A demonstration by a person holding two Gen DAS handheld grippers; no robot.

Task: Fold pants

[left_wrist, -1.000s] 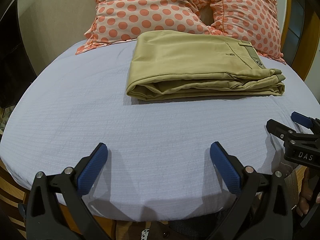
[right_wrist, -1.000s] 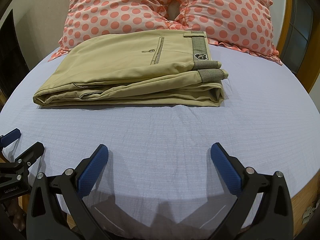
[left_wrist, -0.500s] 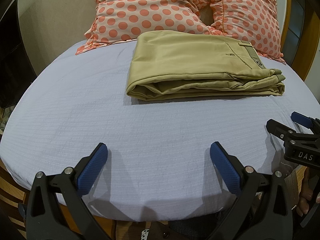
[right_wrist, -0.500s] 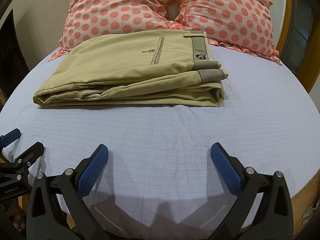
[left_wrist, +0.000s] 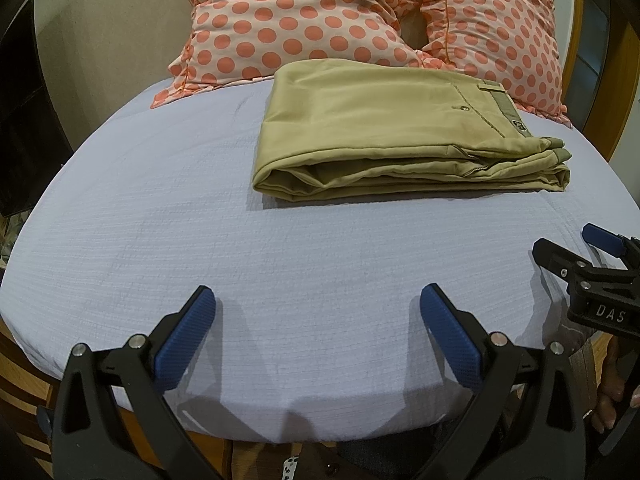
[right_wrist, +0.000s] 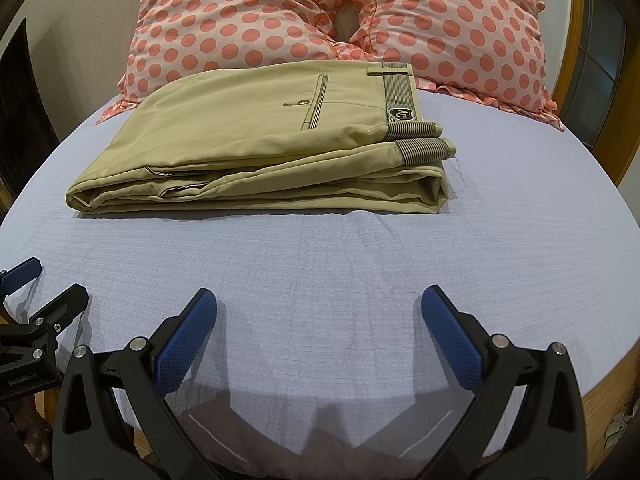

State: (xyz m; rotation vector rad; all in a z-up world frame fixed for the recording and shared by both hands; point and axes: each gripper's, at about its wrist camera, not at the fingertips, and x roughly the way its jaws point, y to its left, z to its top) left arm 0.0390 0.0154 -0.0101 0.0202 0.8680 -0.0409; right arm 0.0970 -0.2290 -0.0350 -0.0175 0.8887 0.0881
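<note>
Khaki pants [left_wrist: 384,132] lie folded in a flat stack on the pale blue sheet [left_wrist: 160,208], waistband to the right; they also show in the right wrist view [right_wrist: 260,148]. My left gripper [left_wrist: 318,300] is open and empty near the bed's front edge, well short of the pants. My right gripper [right_wrist: 320,300] is open and empty, also at the front edge. Each gripper shows at the side of the other's view: the right one [left_wrist: 588,248], the left one [right_wrist: 32,292].
Two pink pillows with coral dots [left_wrist: 300,20] [right_wrist: 452,20] lean at the head of the bed, touching the pants' far edge. A wooden bed frame [right_wrist: 612,104] runs on the right. A dark object [left_wrist: 20,120] stands at the left.
</note>
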